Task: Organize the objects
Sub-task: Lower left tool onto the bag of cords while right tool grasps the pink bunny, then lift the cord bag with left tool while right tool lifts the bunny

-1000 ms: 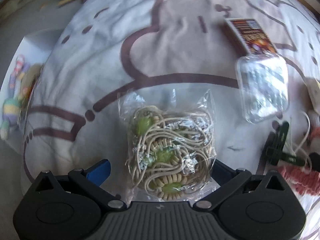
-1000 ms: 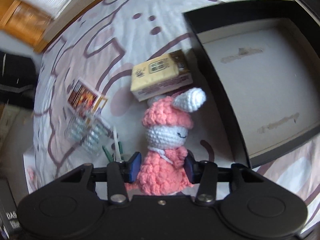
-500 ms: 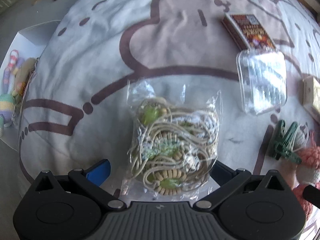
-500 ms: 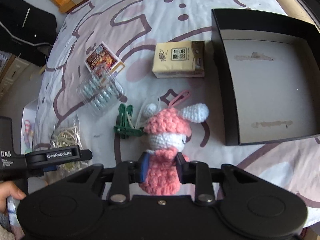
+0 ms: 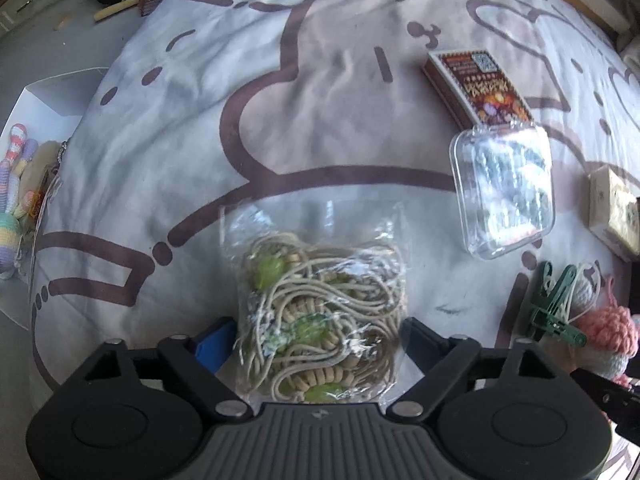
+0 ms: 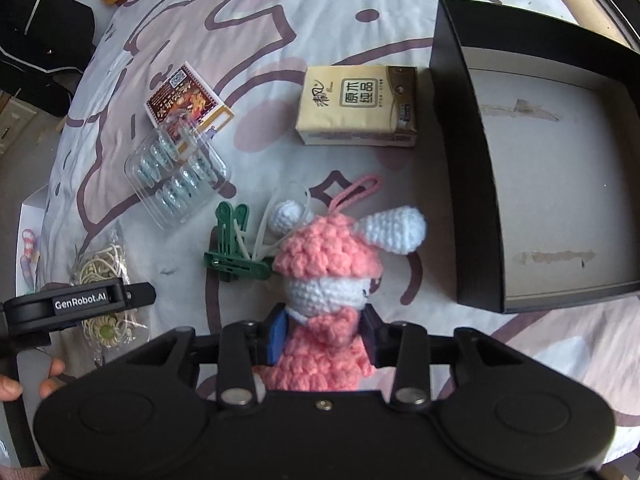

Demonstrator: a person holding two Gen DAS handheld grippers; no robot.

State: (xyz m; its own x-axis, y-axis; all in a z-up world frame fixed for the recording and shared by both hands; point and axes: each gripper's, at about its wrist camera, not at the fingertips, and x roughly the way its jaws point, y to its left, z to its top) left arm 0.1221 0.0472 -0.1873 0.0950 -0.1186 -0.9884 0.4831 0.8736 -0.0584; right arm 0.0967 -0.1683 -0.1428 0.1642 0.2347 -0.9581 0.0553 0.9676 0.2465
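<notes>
My right gripper [image 6: 325, 334] is shut on a pink and white crochet bunny [image 6: 332, 268] and holds it above the printed bedsheet, left of an empty black box [image 6: 460, 168]. My left gripper [image 5: 316, 340] has its jaws wide apart around a clear bag of beige cord and green beads [image 5: 320, 312] lying on the sheet; I cannot tell whether the pads touch it. The bag [image 6: 102, 272] and the left gripper also show in the right wrist view. The bunny [image 5: 608, 336] shows at the right edge of the left wrist view.
On the sheet lie a green clothes peg [image 6: 232, 248], a clear plastic case [image 6: 180, 172], a red card box [image 6: 184, 96] and a tissue pack [image 6: 360, 104]. A white box with crochet toys [image 5: 16, 184] sits off the bed's left edge.
My right gripper has lifted the bunny and drawn back, so the whole black box and more objects show. My left gripper has moved slightly closer over the bag.
</notes>
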